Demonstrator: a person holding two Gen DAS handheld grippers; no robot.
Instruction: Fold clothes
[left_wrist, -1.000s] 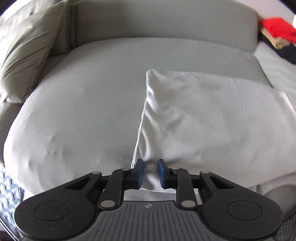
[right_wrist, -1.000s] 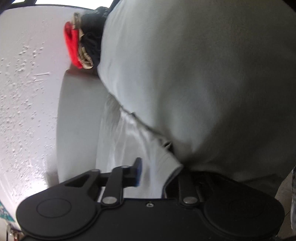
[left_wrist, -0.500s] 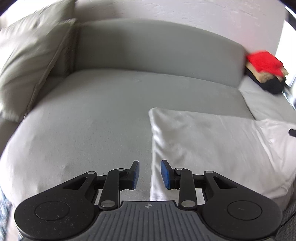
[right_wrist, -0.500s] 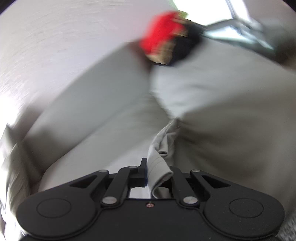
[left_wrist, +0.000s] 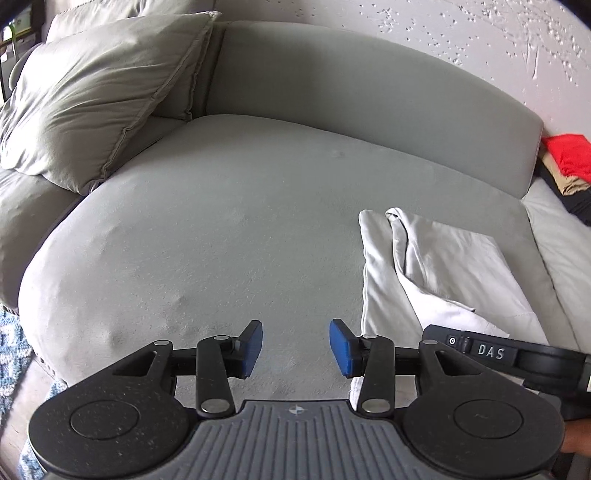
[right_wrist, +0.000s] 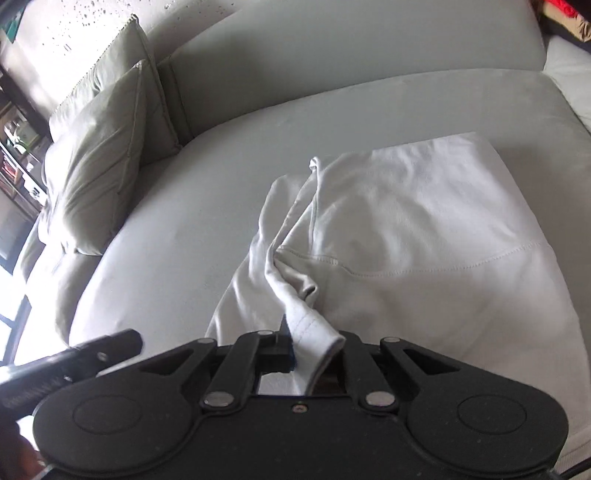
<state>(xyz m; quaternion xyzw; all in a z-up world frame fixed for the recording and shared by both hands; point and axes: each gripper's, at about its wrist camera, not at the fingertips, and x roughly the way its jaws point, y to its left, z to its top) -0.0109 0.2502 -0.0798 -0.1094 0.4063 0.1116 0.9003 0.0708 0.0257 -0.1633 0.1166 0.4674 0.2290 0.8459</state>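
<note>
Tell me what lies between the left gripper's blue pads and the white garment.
Left wrist view: only bare grey sofa cushion separates the left gripper, jaws opening with nothing between them, from the white garment to its right.

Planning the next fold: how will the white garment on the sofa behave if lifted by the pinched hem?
Probably floppy: the white garment already creases and bunches toward the right gripper, shut on its hem. It looks thin, so likely light. Lifted from one point it would probably sag and unfold; the left gripper, opening, holds nothing.

- A white garment (right_wrist: 424, 229) is spread on the grey sofa seat (left_wrist: 221, 229), partly folded.
- One hemmed sleeve (right_wrist: 314, 328) is drawn across its left side, bunched and lifted off the fabric.
</note>
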